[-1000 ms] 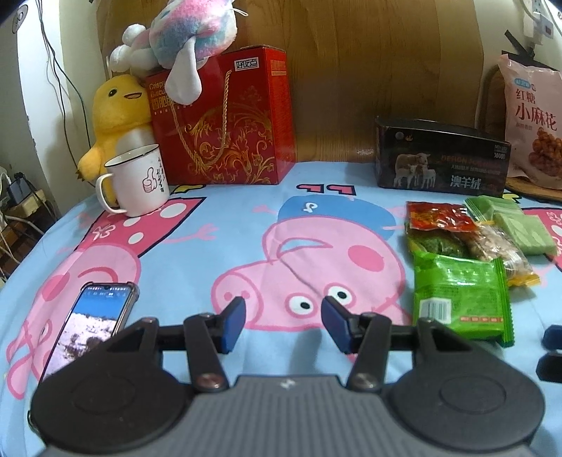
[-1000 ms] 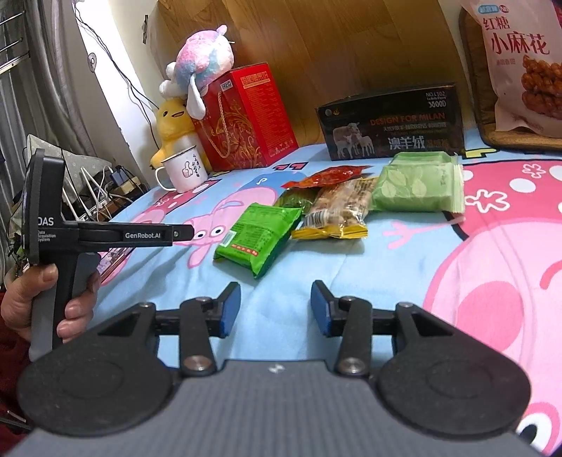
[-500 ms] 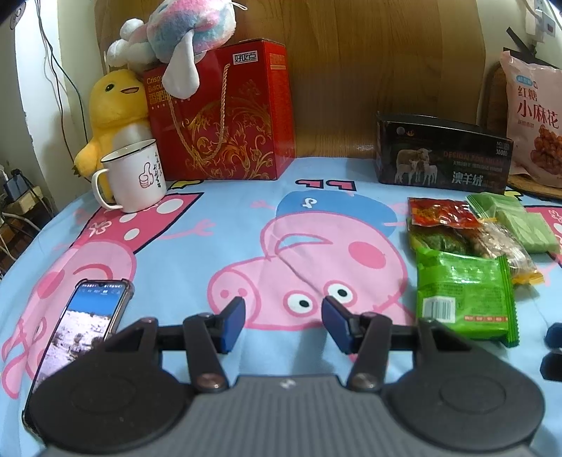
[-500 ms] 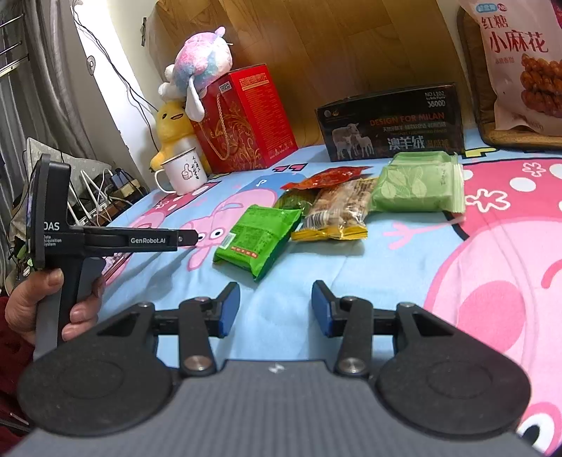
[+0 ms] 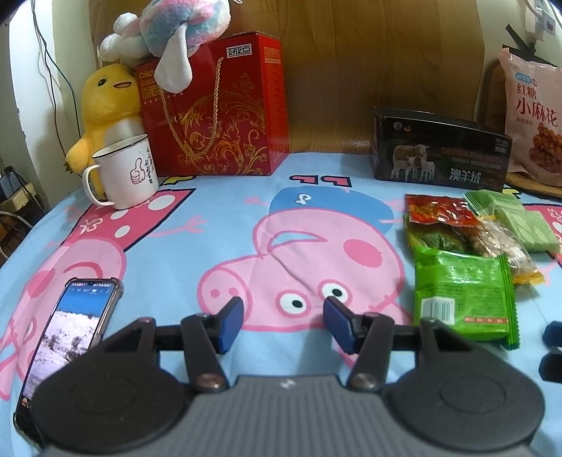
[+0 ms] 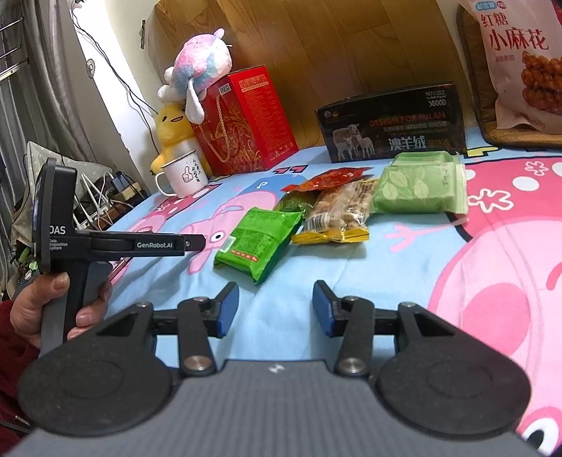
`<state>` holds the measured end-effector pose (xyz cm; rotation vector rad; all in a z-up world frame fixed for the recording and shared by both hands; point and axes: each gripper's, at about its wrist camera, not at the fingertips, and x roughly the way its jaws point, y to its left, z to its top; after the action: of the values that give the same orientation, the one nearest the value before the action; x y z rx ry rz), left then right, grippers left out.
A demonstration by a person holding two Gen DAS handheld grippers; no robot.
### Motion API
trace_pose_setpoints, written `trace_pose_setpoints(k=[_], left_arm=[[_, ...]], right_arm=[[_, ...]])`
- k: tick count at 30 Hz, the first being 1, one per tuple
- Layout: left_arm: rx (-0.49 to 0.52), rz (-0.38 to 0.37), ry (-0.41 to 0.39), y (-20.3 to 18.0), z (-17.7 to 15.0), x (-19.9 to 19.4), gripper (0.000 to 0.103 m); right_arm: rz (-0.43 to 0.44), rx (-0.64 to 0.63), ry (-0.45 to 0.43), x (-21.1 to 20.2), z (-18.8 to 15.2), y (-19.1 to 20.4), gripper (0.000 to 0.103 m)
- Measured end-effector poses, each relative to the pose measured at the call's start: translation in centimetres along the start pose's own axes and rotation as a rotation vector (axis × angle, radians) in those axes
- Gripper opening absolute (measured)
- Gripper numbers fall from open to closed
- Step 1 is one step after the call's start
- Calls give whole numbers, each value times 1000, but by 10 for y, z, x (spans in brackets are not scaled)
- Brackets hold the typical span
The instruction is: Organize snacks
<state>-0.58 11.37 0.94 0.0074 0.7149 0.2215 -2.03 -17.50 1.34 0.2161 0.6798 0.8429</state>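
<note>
Several snack packs lie on the blue cartoon sheet: a bright green pack (image 5: 462, 291) (image 6: 258, 237), a clear pack of brown snacks with a yellow end (image 5: 505, 246) (image 6: 339, 214), a red pack (image 5: 435, 209) (image 6: 330, 179), a dark green pack (image 5: 435, 239) and a pale green leaf-print bag (image 5: 520, 221) (image 6: 418, 184). My left gripper (image 5: 282, 318) is open and empty, left of the bright green pack. My right gripper (image 6: 275, 307) is open and empty, just in front of that pack. The left gripper also shows side-on in the right wrist view (image 6: 140, 244).
A phone (image 5: 66, 330) lies at the left. A white mug (image 5: 126, 172), a yellow duck plush (image 5: 105, 102), a red gift box (image 5: 224, 105) with a pastel plush (image 5: 179, 24) and a black box (image 5: 439, 151) stand along the wooden headboard. A large pink snack bag (image 5: 534, 116) leans at the right.
Both grippers have crept slightly forward over the sheet. Their jaws stay open. The snacks have not moved.
</note>
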Motion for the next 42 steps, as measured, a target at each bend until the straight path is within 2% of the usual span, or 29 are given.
trace_pose_setpoints(k=[22, 24, 29, 32, 35, 38, 39, 40, 41, 42], left_arm=[[-9, -35, 6, -2, 1, 4, 55], [-28, -72, 9, 1, 3, 3, 54], [-112, -300, 20, 12, 10, -6, 55], [-137, -400, 44, 11, 12, -4, 55], [-156, -464, 78, 6, 13, 5, 54], [-163, -496, 104, -1, 17, 14, 52], [-166, -518, 111, -4, 18, 16, 50], [-170, -548, 121, -7, 19, 18, 42], [-172, -580, 133, -10, 20, 19, 40], [-168, -579, 135, -13, 21, 19, 40]], right_arm=[[11, 4, -3, 2, 1, -1, 54], [11, -2, 0, 2, 2, -1, 55], [5, -48, 22, 8, 8, 3, 58], [9, -79, 37, 15, 12, 6, 59], [1, -115, 53, 25, 17, 9, 59], [-3, -155, 72, 38, 23, 13, 59], [-1, -168, 79, 42, 24, 15, 59], [2, -184, 87, 48, 25, 18, 59], [0, -199, 88, 51, 25, 21, 51], [-22, -214, 88, 53, 26, 24, 46]])
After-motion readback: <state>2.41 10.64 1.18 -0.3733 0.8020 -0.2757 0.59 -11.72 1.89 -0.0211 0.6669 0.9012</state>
